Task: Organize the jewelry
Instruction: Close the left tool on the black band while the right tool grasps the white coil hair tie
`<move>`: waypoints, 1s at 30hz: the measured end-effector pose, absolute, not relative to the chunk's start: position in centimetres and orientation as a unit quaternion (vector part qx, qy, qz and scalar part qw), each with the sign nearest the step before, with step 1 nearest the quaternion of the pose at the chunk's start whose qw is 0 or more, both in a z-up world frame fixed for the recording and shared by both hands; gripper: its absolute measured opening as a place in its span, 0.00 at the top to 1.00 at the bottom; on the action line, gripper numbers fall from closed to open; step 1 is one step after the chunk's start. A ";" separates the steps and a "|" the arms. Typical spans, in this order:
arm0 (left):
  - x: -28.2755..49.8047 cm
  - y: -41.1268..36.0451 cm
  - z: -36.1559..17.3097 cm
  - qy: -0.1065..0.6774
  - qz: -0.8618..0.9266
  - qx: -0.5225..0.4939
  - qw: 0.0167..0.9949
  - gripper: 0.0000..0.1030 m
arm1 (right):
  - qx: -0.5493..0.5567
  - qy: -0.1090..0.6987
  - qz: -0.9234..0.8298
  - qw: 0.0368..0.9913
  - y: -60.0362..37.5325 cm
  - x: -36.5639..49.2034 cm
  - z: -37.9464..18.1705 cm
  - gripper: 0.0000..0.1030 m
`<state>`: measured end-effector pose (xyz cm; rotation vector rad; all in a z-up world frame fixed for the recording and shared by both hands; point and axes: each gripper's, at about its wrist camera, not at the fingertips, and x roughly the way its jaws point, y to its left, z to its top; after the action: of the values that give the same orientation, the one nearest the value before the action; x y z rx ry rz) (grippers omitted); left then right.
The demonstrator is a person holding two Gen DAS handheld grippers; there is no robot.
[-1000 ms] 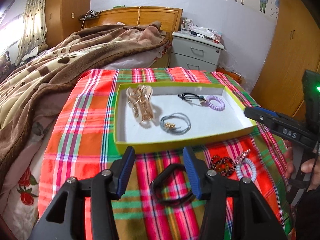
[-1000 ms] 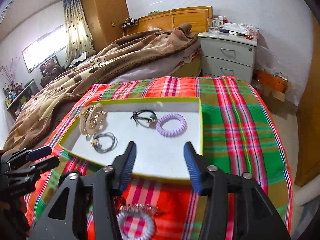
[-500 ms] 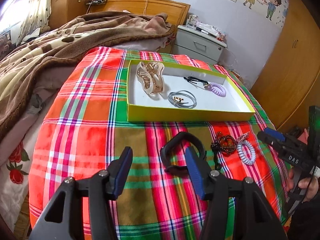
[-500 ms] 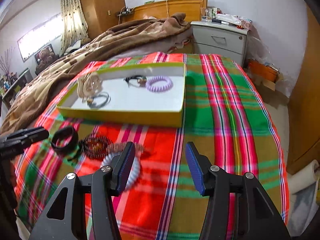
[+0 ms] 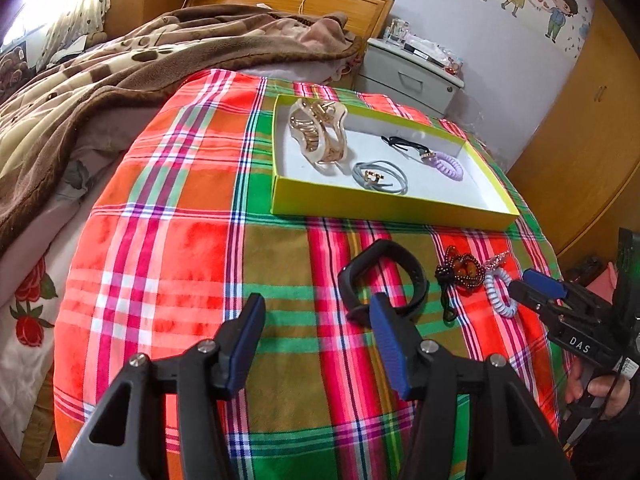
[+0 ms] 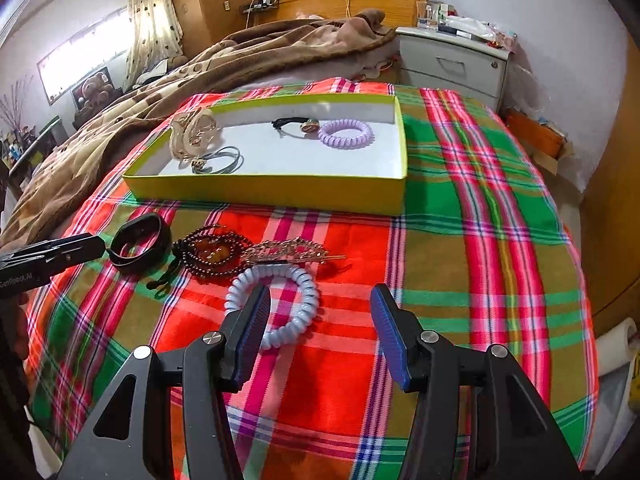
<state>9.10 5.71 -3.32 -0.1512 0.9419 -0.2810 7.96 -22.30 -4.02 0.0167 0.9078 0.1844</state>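
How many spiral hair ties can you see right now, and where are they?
2. A purple spiral hair tie lies inside the yellow box, near its right end. A pale blue spiral hair tie lies on the plaid cloth before the box. None seems hidden.

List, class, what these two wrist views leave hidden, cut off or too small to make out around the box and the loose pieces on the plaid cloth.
- Black band, left wrist view: its near edge is hidden behind a finger of the left claw.
- Pale blue coil tie, right wrist view: its near-left arc is covered by a finger of the right claw.
- Nightstand, right wrist view: items on top too small to identify.
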 end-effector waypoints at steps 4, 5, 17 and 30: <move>9.1 6.0 -3.3 0.451 -0.139 -0.082 0.878 0.45 | 0.006 0.443 0.092 0.892 -21.8 8.0 -4.2 0.49; 9.1 6.1 -3.3 0.450 -0.139 -0.084 0.878 0.45 | 0.006 0.445 0.094 0.891 -21.6 8.0 -4.2 0.54; 10.3 6.1 -3.5 0.458 -0.147 -0.084 0.873 0.45 | -0.002 0.452 0.085 0.888 -21.3 8.2 -4.6 0.83; 11.6 3.8 -3.7 0.465 -0.142 -0.029 0.873 0.45 | 0.019 0.444 0.089 0.891 -22.8 7.3 -4.0 0.90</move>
<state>11.60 3.85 -3.72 -0.0596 0.9719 -0.2971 7.34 -22.84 -4.01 0.0394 0.9222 0.1844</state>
